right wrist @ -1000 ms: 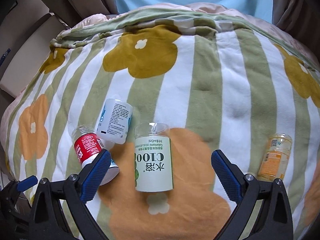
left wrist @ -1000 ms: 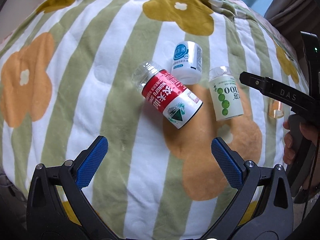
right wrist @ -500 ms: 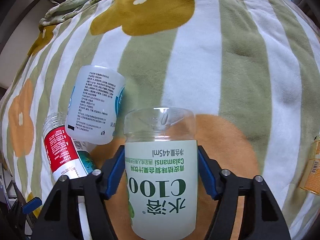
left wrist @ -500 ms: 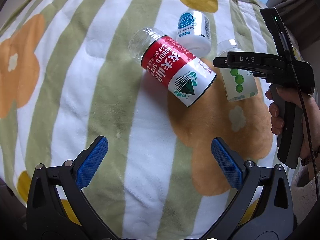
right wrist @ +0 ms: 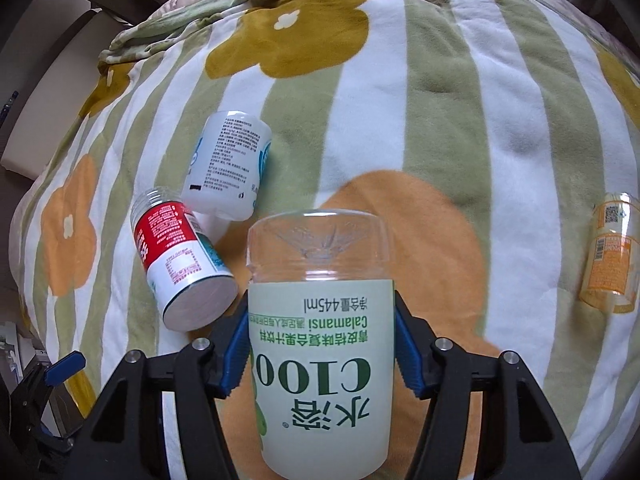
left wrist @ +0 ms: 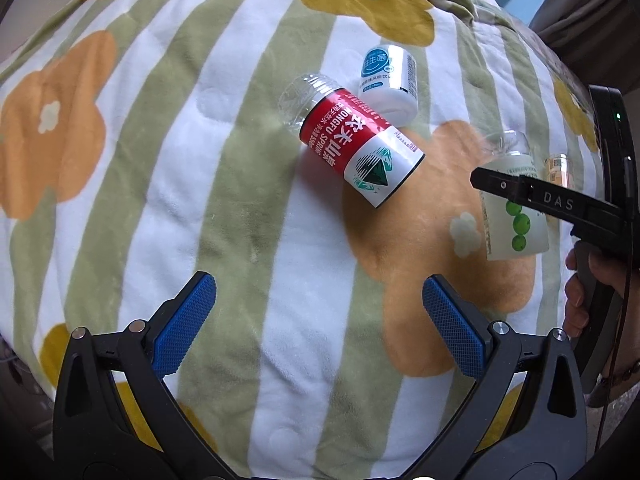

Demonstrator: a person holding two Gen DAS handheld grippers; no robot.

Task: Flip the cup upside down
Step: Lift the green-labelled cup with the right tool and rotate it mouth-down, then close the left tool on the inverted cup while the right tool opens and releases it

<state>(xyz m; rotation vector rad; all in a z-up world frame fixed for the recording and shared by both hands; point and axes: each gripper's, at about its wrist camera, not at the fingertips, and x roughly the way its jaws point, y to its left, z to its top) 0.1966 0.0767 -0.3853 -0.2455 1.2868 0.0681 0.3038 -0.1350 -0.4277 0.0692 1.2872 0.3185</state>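
The green-label C100 cup (right wrist: 320, 352), a cut clear bottle, is clamped between the blue pads of my right gripper (right wrist: 321, 332), its clear closed end pointing away from the camera, raised off the blanket. In the left wrist view the same cup (left wrist: 514, 208) hangs at the right, partly behind the right gripper's black finger (left wrist: 532, 196). My left gripper (left wrist: 320, 320) is open and empty above the blanket. A red-label cup (left wrist: 352, 152) and a white-label cup (left wrist: 388, 76) lie on their sides.
A striped green-and-white blanket with orange flowers (left wrist: 160, 160) covers the soft surface. A small orange-label cup (right wrist: 610, 252) lies at the right. The red cup (right wrist: 180, 264) and white cup (right wrist: 228, 172) lie just left of the held cup.
My right gripper, shut on the C100 cup, has lifted it off the blanket and drawn it right. The left gripper has pulled back a little and stays open.
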